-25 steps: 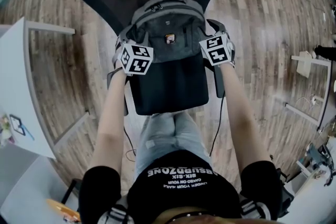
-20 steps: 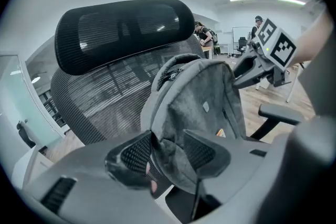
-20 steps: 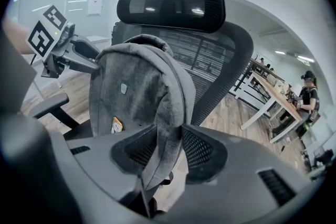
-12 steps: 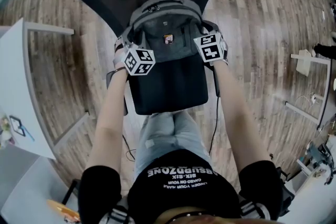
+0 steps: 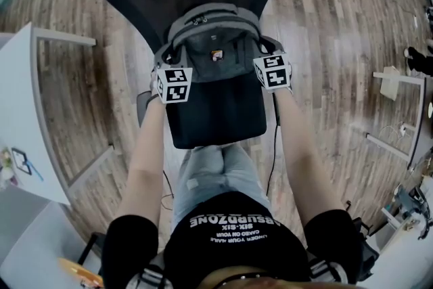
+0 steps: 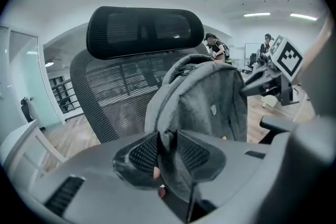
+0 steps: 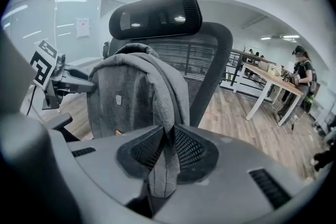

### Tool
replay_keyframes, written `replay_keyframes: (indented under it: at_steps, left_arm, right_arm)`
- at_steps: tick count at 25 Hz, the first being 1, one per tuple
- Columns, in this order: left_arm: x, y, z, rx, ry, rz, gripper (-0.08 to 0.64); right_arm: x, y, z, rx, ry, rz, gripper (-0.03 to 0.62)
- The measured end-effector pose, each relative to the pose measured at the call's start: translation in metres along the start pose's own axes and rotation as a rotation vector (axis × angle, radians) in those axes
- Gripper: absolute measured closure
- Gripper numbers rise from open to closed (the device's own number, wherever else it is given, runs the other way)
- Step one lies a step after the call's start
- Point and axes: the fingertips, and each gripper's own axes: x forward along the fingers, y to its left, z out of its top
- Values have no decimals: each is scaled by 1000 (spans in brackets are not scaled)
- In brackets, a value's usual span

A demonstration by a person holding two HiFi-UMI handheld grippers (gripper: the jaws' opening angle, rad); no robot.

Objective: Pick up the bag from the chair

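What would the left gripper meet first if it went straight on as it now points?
Probably the bag: its grey fabric already sits between the left gripper's jaws, which have just been closing on it.

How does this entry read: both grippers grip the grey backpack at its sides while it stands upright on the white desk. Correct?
Not quite: the head view shows the backpack standing on the black chair, against its backrest, not on a desk. The rest holds: the left gripper and right gripper have just been closing, fingers pinching grey backpack fabric.
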Motion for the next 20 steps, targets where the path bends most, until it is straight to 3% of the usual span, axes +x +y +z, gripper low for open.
replay_keyframes:
  at_steps: [15, 20]
  left_arm:
    - [-44, -20, -21, -113, -3, -11, 451]
    - [-53, -25, -26, -104, -5, -6, 451]
  right_arm:
    - [-40, 20, -27, 61, -33, 1, 525]
    - [-48, 26, -35, 44, -25, 9, 525]
